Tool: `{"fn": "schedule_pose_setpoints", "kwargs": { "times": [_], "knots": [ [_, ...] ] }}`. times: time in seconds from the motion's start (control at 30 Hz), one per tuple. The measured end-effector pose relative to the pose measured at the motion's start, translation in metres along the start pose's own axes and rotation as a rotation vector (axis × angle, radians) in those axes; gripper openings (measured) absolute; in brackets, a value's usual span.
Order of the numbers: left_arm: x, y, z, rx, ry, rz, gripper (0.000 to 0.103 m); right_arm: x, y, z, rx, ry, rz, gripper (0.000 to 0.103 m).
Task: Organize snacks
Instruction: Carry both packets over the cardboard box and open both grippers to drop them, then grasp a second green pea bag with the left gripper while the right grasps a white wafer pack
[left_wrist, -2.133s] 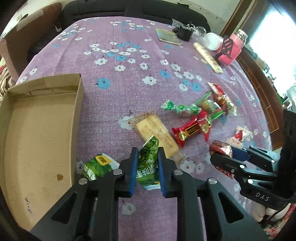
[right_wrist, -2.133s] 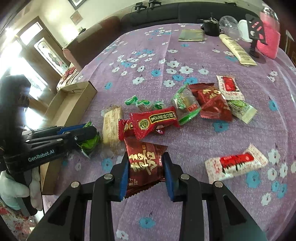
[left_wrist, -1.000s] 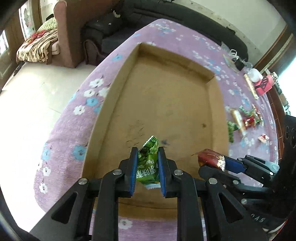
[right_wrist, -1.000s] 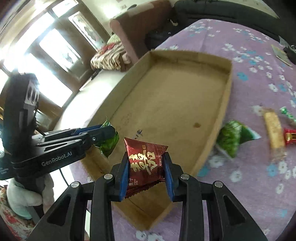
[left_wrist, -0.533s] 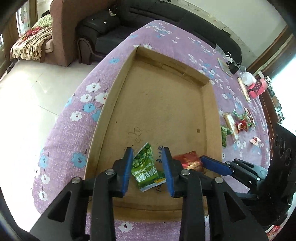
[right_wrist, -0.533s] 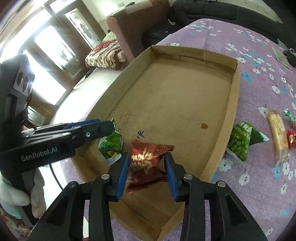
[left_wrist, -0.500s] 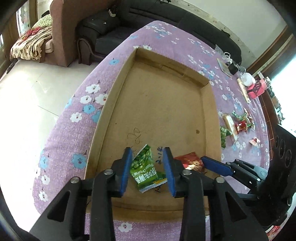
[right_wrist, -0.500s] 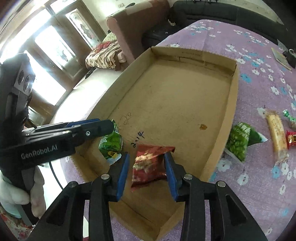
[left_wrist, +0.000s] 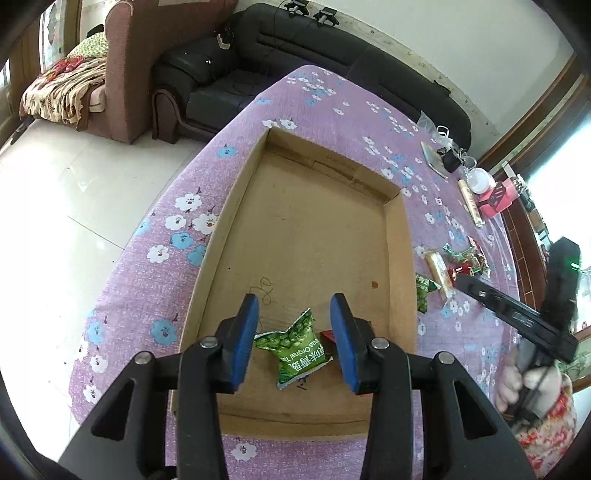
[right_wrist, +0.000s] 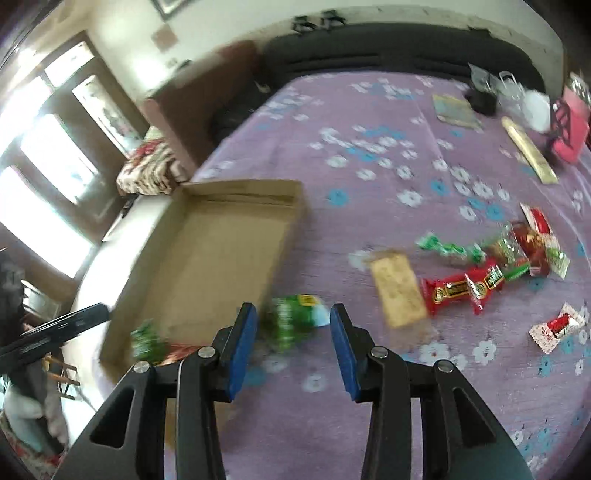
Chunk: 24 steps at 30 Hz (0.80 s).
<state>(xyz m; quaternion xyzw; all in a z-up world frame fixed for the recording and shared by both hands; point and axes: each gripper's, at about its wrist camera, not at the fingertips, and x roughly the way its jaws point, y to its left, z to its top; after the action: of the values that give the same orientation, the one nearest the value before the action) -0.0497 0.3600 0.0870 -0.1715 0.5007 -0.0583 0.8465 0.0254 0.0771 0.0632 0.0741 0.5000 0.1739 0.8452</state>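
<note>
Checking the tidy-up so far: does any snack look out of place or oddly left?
One does: a green pea packet lies on the purple tablecloth just outside the cardboard tray, against its wall, while a matching green packet and a red packet already lie inside. Nothing looks spilled or torn.

left gripper (left_wrist: 293, 334): fingers apart, just opened | green snack packet (left_wrist: 295, 350): lying in cardboard tray (left_wrist: 321, 162)
</note>
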Motion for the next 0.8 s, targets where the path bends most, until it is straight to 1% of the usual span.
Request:
{"fn": "schedule_pose_setpoints", "kwargs": {
  "times": [0.17,0.23,0.27,0.3,0.33,0.37,0.43,0.53,0.67,0.73,0.8],
  "knots": [
    [0.0,-0.009,-0.001,0.022,0.003,-0.012,0.042,0.033,0.009,0.006,0.0,0.027,-0.03,0.041],
    [0.0,-0.014,-0.001,0.034,0.003,-0.02,0.042,0.038,0.01,0.002,-0.01,0.038,-0.027,0.041],
    [0.001,-0.017,-0.002,0.042,0.005,-0.027,0.042,0.043,0.013,0.001,-0.029,0.057,-0.028,0.041],
    [0.001,-0.018,-0.002,0.049,0.007,-0.033,0.042,0.044,0.015,-0.001,-0.052,0.071,-0.046,0.039],
    [0.001,-0.021,-0.002,0.056,0.009,-0.039,0.042,0.044,0.016,-0.003,-0.071,0.08,-0.059,0.031],
    [0.001,-0.024,-0.002,0.067,0.009,-0.049,0.042,0.042,0.017,-0.008,-0.092,0.096,-0.071,0.028],
    [0.002,-0.03,-0.002,0.084,0.007,-0.069,0.042,0.038,0.01,-0.014,-0.09,0.107,-0.075,0.025],
    [0.003,-0.043,-0.002,0.119,0.006,-0.099,0.042,0.025,-0.006,-0.025,-0.052,0.122,-0.106,0.025],
    [0.013,-0.068,-0.004,0.178,0.025,-0.141,0.042,0.004,-0.029,-0.037,0.015,0.135,-0.094,0.025],
    [0.02,-0.084,-0.006,0.213,0.045,-0.16,0.043,-0.015,-0.039,-0.041,0.05,0.101,-0.054,0.025],
    [0.025,-0.104,-0.01,0.251,0.06,-0.176,0.042,-0.039,-0.059,-0.043,0.093,0.042,-0.037,0.026]
  ]
}}
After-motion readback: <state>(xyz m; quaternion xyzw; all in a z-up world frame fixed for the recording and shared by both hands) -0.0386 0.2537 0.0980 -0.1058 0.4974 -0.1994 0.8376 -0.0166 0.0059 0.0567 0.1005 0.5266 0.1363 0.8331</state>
